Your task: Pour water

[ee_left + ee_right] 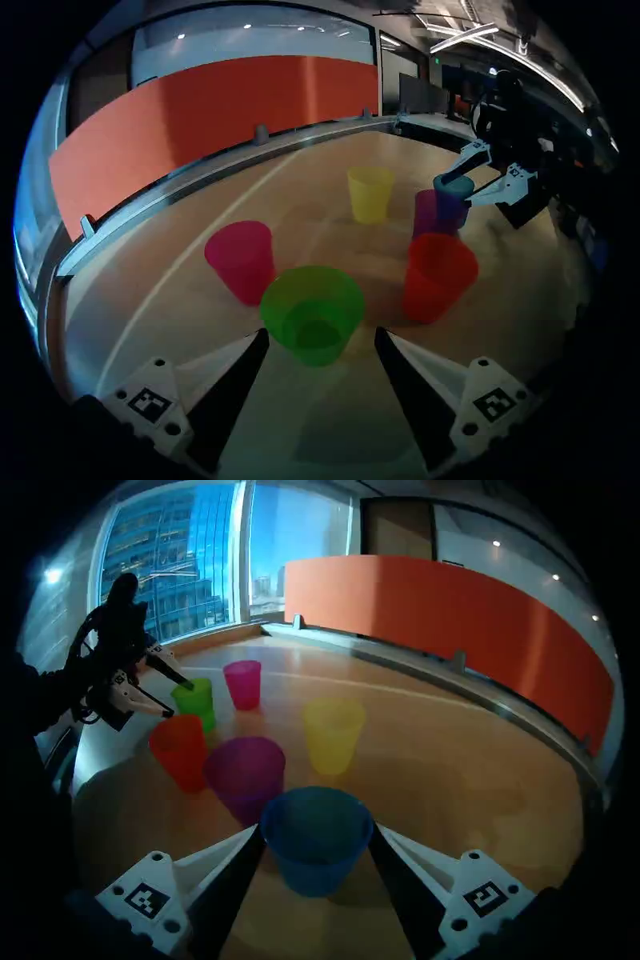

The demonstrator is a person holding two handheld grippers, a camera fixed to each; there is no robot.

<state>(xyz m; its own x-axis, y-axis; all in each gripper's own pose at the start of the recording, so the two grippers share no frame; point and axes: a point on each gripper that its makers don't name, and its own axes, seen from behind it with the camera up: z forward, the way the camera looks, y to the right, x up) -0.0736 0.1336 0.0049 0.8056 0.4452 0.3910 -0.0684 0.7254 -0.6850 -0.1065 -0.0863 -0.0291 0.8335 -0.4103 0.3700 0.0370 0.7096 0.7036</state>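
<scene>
A green cup stands between the fingers of my left gripper, which press on its sides. In the right gripper view this green cup and the left gripper appear far left, held by a person's hand. My right gripper is shut on a blue cup, low over the table. In the left gripper view, the blue cup and right gripper sit at the far right. I cannot tell whether either cup holds water.
On the wooden table also stand a pink cup, a red cup, a purple cup and a yellow cup. An orange wall panel runs behind the table's far edge.
</scene>
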